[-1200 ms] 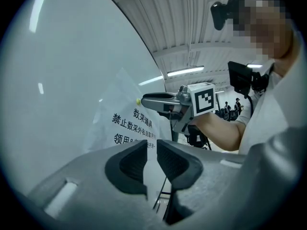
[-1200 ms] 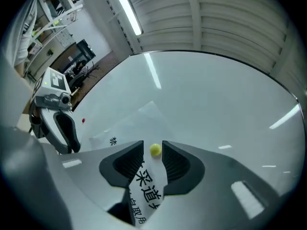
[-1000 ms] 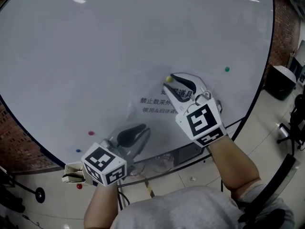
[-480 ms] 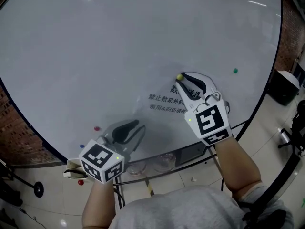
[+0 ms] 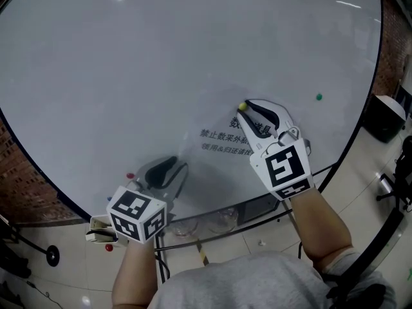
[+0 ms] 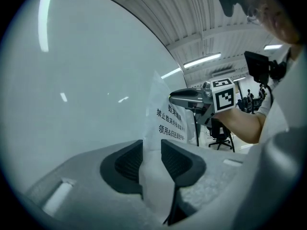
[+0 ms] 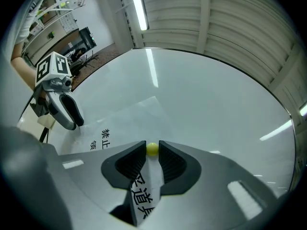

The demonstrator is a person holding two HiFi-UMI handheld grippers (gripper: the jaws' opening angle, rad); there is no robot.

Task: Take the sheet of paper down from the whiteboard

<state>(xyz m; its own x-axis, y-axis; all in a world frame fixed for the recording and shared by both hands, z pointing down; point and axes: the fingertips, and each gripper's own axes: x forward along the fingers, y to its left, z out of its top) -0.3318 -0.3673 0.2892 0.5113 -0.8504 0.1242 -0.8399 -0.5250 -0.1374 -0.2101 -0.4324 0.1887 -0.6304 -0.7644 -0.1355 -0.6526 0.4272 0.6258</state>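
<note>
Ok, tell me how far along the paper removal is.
Done: nothing yet; the sheet of paper hangs on the whiteboard. In hand: the right gripper pinches the yellow magnet; the left gripper is opening its jaws with the sheet's lower edge between them. Left: pull the magnet, lift the sheet away.

This looks like a big work room, like an office or a lab. A huge whiteboard (image 5: 161,63) fills most of the head view, and a brick wall (image 5: 22,195) shows past its edge. Small magnets (image 5: 318,97) stick on the board. The floor (image 5: 71,288) has shiny tiles. The roof (image 6: 192,18) is ribbed metal with long lights (image 6: 204,60). Farther off are a desk chair (image 6: 221,131), a screen (image 7: 88,37) and shelves (image 7: 53,6).
</note>
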